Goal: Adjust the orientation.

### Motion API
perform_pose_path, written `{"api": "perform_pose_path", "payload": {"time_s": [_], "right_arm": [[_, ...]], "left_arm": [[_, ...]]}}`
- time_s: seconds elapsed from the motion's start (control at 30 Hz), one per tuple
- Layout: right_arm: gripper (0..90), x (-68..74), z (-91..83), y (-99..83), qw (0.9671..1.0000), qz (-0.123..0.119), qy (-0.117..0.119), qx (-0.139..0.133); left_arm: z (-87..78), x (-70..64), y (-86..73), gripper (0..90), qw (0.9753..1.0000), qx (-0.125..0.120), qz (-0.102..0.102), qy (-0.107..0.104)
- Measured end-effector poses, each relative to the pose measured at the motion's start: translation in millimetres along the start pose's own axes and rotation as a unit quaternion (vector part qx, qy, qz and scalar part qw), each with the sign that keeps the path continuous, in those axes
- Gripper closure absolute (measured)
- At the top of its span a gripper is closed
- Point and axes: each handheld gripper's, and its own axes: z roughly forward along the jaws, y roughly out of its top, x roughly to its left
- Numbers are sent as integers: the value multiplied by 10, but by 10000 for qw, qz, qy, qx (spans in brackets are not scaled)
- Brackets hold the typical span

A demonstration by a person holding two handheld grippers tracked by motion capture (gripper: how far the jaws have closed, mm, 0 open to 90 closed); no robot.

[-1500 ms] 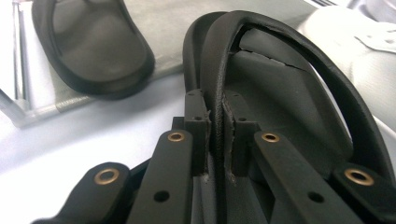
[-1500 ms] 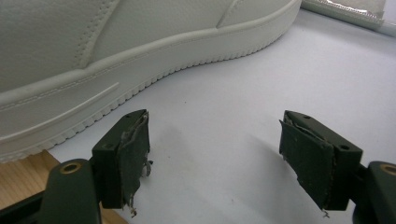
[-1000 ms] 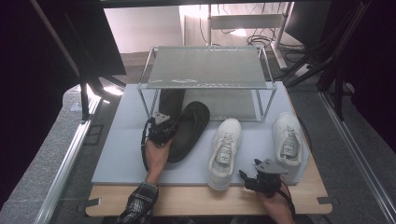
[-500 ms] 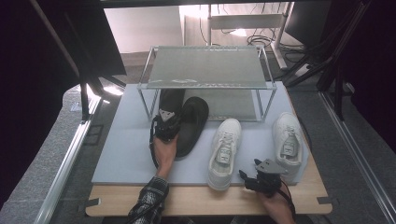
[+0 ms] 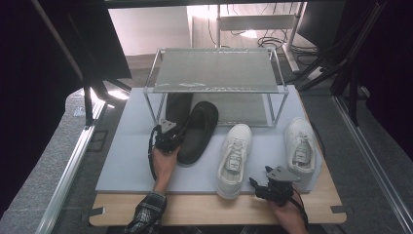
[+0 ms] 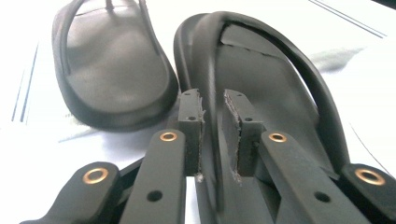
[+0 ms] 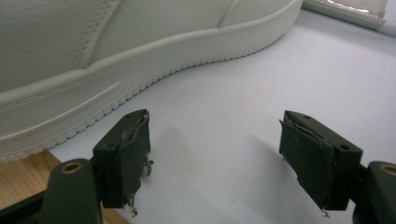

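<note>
Your left hand-held gripper [image 6: 214, 135]: jaws pinched on strap of black sandal [image 6: 261, 98], second sandal [image 6: 112, 70] just beyond-left. Thin strap may slip if you lift fast. Your right hand-held gripper [image 7: 215, 158]: jaws wide apart, empty, white sneaker [image 7: 116, 51] just ahead-left.

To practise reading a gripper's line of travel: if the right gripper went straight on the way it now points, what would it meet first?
Probably bare grey mat: the right gripper is open, with the white sneaker just left of its line. Farther on lies the shelf rack, though depth is unclear.
</note>
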Motion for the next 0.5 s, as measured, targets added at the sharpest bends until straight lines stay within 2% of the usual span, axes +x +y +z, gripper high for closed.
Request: {"api": "perform_pose_path", "payload": {"time_s": [0.1,0.23,0.4,0.5], "right_arm": [[248,0,0,0,10000,1,-4,1],[248,0,0,0,10000,1,-7,1],[248,0,0,0,10000,1,-7,2],[248,0,0,0,10000,1,-8,2]], "left_arm": [[-125,5,-60,806,9996,8,112,-267],[-294,-9,-150,892,9977,37,176,-660],[-450,-91,-270,895,9952,207,368,-887],[-523,-127,-357,895,9935,272,396,-1033]]}}
